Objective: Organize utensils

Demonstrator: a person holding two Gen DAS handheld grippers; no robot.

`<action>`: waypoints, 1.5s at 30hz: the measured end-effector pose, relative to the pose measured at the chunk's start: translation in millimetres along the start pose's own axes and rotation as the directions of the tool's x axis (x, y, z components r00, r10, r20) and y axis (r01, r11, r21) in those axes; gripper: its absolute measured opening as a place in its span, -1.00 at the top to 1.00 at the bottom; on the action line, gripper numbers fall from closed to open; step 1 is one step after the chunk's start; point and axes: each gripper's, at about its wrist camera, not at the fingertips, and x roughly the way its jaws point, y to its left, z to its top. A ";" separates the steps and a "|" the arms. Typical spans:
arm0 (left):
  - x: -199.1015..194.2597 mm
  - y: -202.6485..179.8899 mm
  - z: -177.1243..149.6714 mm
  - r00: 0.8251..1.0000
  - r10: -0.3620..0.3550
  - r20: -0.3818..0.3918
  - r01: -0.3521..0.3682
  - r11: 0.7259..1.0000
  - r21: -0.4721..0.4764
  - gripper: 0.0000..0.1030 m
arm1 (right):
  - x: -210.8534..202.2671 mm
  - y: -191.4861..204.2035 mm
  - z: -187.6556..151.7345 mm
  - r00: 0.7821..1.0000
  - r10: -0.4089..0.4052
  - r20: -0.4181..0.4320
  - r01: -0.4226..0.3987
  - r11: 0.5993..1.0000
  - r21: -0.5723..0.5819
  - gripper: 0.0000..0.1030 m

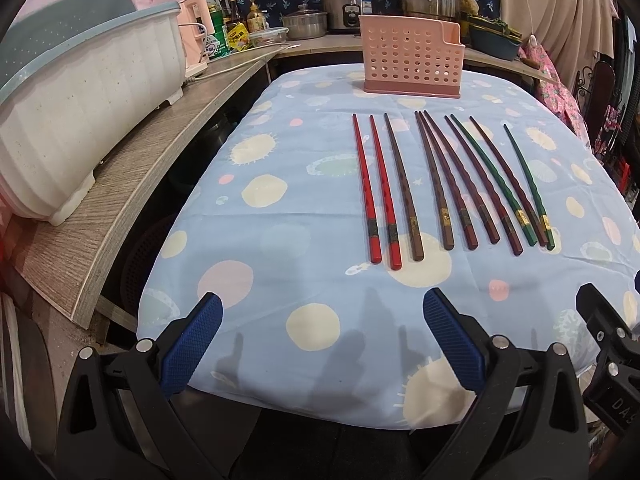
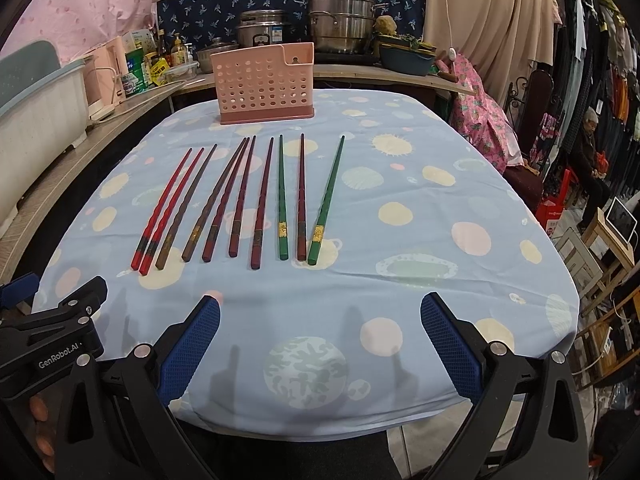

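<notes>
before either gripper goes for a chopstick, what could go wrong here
1. The chopsticks lie flat and close together, and two brown ones touch at the tips, so a pinch might catch two or nudge a neighbour.
2. The tablecloth looks loose; fingers scraping it could bunch it and shift the row.
3. The pink holder looks light, so a chopstick pushed in at an angle could tip it.

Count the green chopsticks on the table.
2. One green chopstick lies third from the row's right end; the other is at the far right. None looks hidden.
</notes>
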 end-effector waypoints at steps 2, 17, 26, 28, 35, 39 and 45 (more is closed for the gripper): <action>0.2 -0.1 0.5 1.000 0.003 -0.001 -0.003 1.000 -0.002 -0.86 | 0.1 -0.1 -0.1 1.000 0.000 0.001 0.000 1.000 0.001 -0.87; 4.4 1.7 1.6 1.000 -0.003 -0.018 0.002 1.000 -0.009 -0.86 | -0.6 0.5 1.6 1.000 0.001 0.001 -0.001 1.000 -0.003 -0.87; 3.6 0.5 -0.1 1.000 -0.015 -0.010 0.014 1.000 -0.007 -0.86 | -0.6 0.6 1.2 1.000 0.000 0.002 0.000 1.000 -0.004 -0.87; 3.2 0.0 -0.6 1.000 -0.017 -0.006 0.017 1.000 -0.006 -0.86 | -0.6 -0.1 1.5 1.000 0.000 0.001 0.000 1.000 -0.003 -0.87; 5.5 3.2 -0.7 0.999 -0.043 0.000 0.043 0.999 -0.032 -0.86 | 2.5 1.2 -0.3 1.000 -0.009 0.001 0.009 1.000 -0.003 -0.87; 10.8 7.5 0.6 0.998 -0.057 -0.010 0.056 0.997 -0.055 -0.86 | 6.5 -2.1 -0.1 1.000 -0.016 -0.001 0.016 1.000 0.001 -0.87; 23.9 12.2 4.8 0.998 -0.062 -0.028 0.060 0.996 -0.064 -0.86 | 14.4 -8.2 1.4 1.000 -0.020 -0.004 0.020 1.000 0.013 -0.87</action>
